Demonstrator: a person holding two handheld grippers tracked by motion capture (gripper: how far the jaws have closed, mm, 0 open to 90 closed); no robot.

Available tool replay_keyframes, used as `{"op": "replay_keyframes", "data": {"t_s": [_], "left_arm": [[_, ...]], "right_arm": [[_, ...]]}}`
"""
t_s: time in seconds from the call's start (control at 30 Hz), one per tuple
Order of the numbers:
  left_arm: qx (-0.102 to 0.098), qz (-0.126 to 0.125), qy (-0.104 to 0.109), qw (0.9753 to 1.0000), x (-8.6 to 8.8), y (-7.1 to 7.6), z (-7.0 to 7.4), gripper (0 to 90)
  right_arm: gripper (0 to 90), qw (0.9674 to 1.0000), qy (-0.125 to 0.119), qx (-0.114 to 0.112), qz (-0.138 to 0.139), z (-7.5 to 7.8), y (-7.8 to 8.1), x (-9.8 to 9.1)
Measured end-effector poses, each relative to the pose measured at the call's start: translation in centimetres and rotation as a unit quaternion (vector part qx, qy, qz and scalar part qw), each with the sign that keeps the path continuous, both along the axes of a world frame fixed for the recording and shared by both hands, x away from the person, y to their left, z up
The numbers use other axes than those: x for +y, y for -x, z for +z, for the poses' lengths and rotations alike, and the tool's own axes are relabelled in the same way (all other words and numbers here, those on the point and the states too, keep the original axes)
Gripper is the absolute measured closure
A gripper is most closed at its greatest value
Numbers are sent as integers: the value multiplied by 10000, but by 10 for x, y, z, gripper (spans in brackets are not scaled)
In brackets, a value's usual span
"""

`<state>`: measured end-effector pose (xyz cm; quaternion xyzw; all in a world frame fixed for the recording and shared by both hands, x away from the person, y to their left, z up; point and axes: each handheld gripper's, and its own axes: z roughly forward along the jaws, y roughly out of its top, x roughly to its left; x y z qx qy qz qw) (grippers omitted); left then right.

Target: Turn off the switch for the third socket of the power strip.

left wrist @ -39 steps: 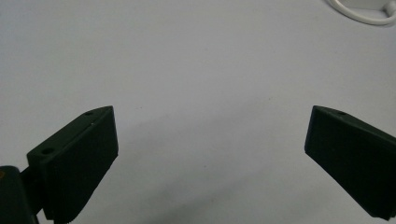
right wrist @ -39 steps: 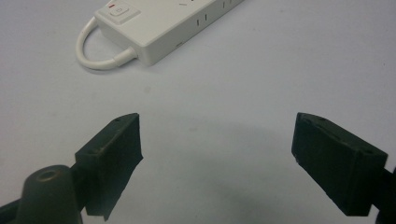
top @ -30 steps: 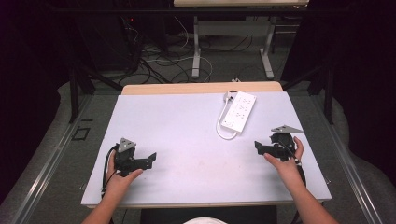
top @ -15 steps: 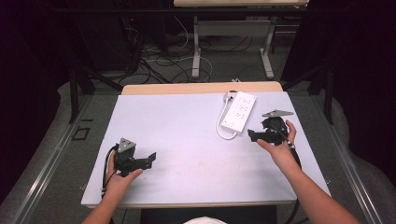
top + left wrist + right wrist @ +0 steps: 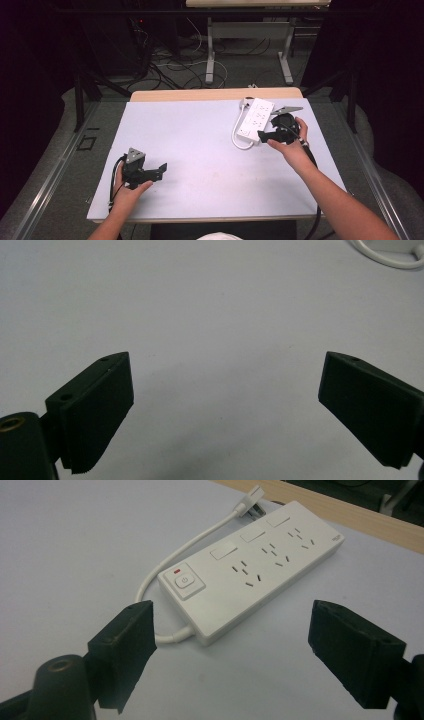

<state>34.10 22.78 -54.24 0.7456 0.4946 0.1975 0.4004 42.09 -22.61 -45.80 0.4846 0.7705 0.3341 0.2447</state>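
Note:
A white power strip [image 5: 256, 119] with its white cord [image 5: 234, 140] lies at the far right of the table; in the right gripper view the power strip [image 5: 250, 575] shows a switch with a red light at its near end. My right gripper [image 5: 263, 135] hovers at that near end, open [image 5: 240, 645], nothing between the jaws. My left gripper [image 5: 161, 170] rests low at the near left, open [image 5: 225, 405]; its jaws have just been closing, with only bare table between them.
A pale sheet [image 5: 200, 130] covers the table, with a wooden strip [image 5: 200, 95] at the far edge. The cord's plug [image 5: 250, 505] lies by that edge. Desk legs and cables sit on the floor beyond.
The right hand has moved away from the near right edge, up and leftward, to the power strip's near end. The left hand has stayed in place.

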Motion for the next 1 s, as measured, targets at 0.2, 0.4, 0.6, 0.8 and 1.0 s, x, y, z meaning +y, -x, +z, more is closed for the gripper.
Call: {"op": "replay_keyframes", "data": {"t_s": [0.2, 0.4, 0.6, 0.8, 1.0], "left_arm": [[2, 11, 8, 10000, 0, 0, 0, 77], [-5, 14, -1, 10000, 0, -1, -1, 79], [-2, 23, -1, 10000, 0, -1, -1, 80], [18, 15, -24, 10000, 0, -1, -1, 82], [-24, 56, -1, 10000, 0, -1, -2, 85]], "right_arm": [[186, 9999, 114, -52, 1, 9, -11, 5], [186, 9998, 10, -107, -192, 19, -28, 3], [213, 9996, -36, -93, -271, 26, -39, 3], [268, 9998, -31, -111, -164, 27, -53, 5], [278, 9998, -4, -141, -125, 26, -65, 9]]}}
